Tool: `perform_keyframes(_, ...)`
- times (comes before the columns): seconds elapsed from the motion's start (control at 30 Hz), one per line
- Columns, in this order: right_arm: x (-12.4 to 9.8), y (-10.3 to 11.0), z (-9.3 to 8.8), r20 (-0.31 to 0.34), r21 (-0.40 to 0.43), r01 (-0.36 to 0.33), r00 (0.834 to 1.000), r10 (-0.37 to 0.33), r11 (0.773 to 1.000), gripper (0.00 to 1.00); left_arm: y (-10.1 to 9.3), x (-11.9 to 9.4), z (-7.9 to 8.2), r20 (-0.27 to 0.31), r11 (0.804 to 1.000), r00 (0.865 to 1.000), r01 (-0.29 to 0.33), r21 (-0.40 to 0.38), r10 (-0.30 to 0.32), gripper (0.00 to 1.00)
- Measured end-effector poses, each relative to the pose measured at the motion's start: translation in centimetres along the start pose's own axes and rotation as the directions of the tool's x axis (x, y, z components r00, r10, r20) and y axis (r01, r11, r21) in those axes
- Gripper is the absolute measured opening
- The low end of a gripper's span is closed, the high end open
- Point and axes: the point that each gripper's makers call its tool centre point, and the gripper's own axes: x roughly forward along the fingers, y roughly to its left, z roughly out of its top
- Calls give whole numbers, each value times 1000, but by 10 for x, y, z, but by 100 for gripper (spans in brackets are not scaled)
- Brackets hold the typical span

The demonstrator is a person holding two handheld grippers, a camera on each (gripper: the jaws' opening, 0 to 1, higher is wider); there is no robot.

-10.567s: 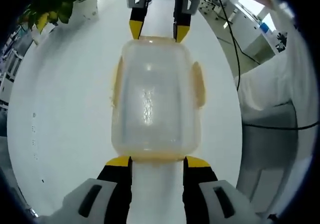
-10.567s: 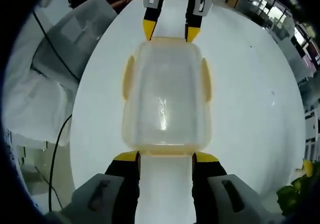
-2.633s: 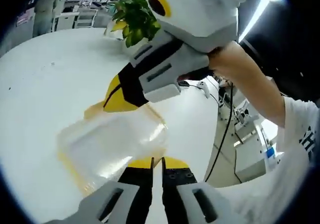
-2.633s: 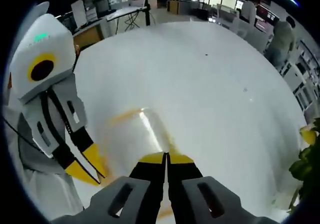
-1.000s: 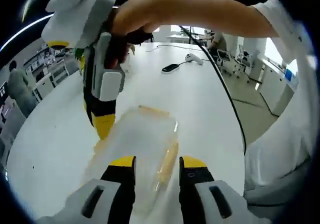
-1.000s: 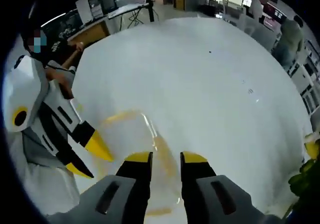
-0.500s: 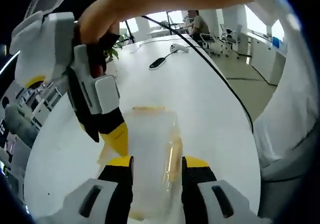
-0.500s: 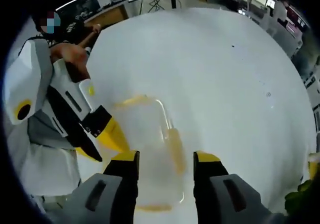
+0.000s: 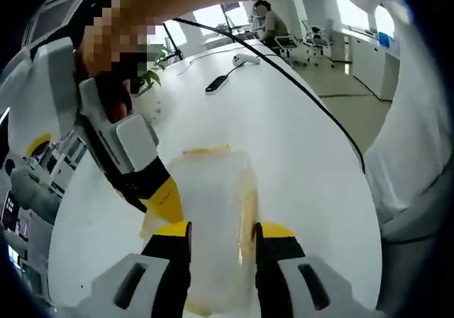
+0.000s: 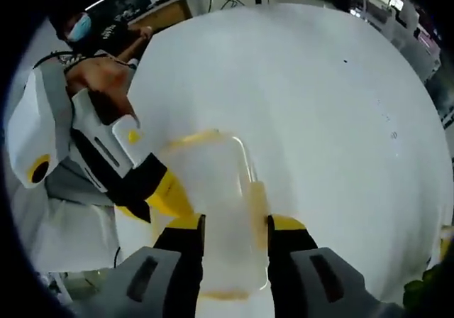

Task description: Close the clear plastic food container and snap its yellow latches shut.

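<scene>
One white table (image 9: 305, 155) carries a clear container (image 9: 209, 211), office desks behind.

Container (image 9: 211, 211) is frosted see-through plastic, yellow latch (image 9: 248, 211) looks glossy. Desk (image 9: 298, 140) is smooth matt white. Tongs (image 9: 216, 233) have hard yellow-and-black plastic tips.

We hold our left gripper (image 9: 214, 227) low, its two yellow-tipped jaws parted and pointing forward. Our right gripper (image 9: 167, 203) slants in from the left of the left gripper view, tips down, gripped by our hand (image 9: 117, 45) on a bare forearm. In the right gripper view our right gripper (image 10: 235, 223) has its jaws apart too, and the left gripper (image 10: 169, 196) angles in beside it.
</scene>
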Motion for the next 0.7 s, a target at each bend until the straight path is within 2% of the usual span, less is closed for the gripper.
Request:
perform_keyframes(0.23, 0, 0, 0, -12, 2, 8, 1000, -8, 1000, 31, -1, 1, 1, -8, 1000, 1000, -7, 18, 7, 27)
perform_keyframes(0.4, 0, 1, 0, -25, 3, 8, 1000, -8, 1000, 31, -8, 1, 4, -39, 996, 999, -16, 88, 19, 21)
perform_keyframes(0.47, 1, 1, 0, -39, 6, 10, 999, -9, 1000, 31, -5, 1, 3, -36, 998, 999, -10, 67, 12, 20)
perform_keyframes(0.7, 1, 1, -1, -53, 9, 11, 999, -11, 1000, 30, -6, 1, 2, -34, 997, 999, -7, 76, 10, 19)
